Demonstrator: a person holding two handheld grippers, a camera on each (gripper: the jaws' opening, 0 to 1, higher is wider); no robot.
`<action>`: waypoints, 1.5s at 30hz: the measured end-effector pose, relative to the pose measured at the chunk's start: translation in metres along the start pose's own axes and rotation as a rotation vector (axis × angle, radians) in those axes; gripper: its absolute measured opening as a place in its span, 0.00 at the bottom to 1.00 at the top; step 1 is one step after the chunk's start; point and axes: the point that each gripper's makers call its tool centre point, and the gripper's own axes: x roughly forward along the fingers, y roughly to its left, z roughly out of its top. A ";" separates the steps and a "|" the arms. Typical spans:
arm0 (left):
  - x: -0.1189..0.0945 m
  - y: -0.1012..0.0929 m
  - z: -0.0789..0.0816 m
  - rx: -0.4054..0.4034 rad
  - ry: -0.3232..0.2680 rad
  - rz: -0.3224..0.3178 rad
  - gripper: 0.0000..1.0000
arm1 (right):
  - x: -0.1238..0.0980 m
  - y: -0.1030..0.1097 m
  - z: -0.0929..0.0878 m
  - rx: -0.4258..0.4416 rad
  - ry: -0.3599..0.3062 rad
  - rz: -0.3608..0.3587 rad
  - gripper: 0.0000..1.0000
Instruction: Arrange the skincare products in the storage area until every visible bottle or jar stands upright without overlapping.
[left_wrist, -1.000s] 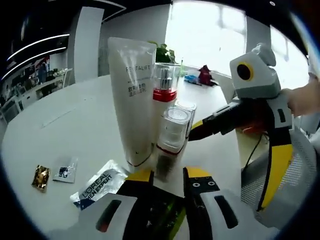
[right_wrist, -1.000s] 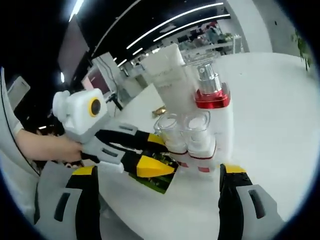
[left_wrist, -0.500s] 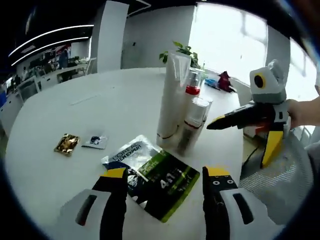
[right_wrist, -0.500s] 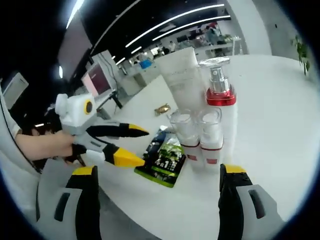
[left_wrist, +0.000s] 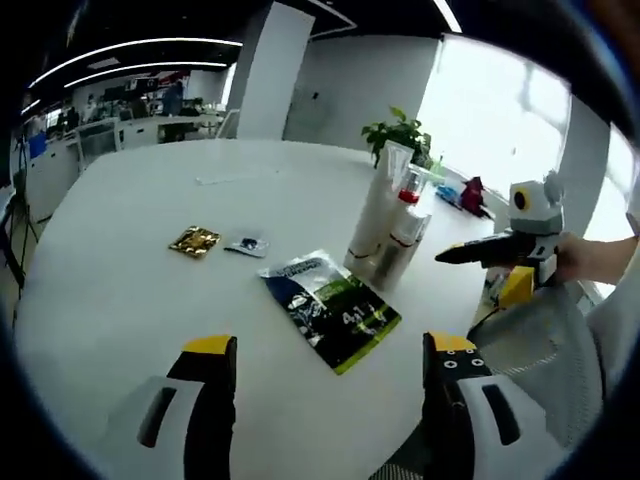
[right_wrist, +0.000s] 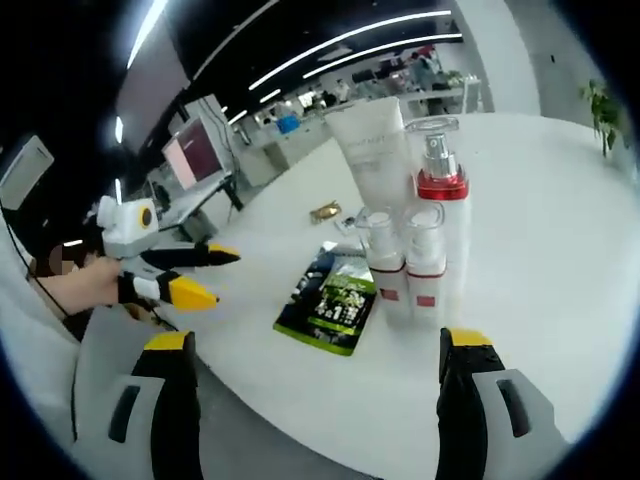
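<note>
Nearby, flat sachets (left_wrist: 330, 310) beside upright bottles (right_wrist: 418, 250), both grippers (left_wrist: 325, 365) (right_wrist: 315, 355) open, empty.

**Bottles upright in a tight cluster**

I see the skincare products standing together on the white surface (right_wrist: 560, 250). The tall white tube (right_wrist: 372, 155) stands upright on its cap end at the back of the group. Just beside it is a white pump bottle (right_wrist: 446, 225) with a red collar and a clear cap, also upright. In front of these stand two small white bottles (right_wrist: 403, 262) with clear caps and red bands, side by side and touching or nearly so. From my left gripper view the same cluster (left_wrist: 392, 225) reads as upright too, though the small bottles are hard to separate there.
</note>
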 end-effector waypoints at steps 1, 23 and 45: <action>-0.006 0.000 -0.002 0.004 0.006 0.010 0.78 | -0.001 0.000 0.004 0.025 -0.026 0.001 1.00; -0.085 0.002 -0.003 -0.051 -0.026 0.073 0.99 | -0.019 0.017 0.021 -0.001 -0.106 -0.012 1.00; -0.103 -0.007 -0.014 -0.111 -0.117 0.076 0.94 | -0.033 0.018 0.018 -0.004 -0.155 -0.019 1.00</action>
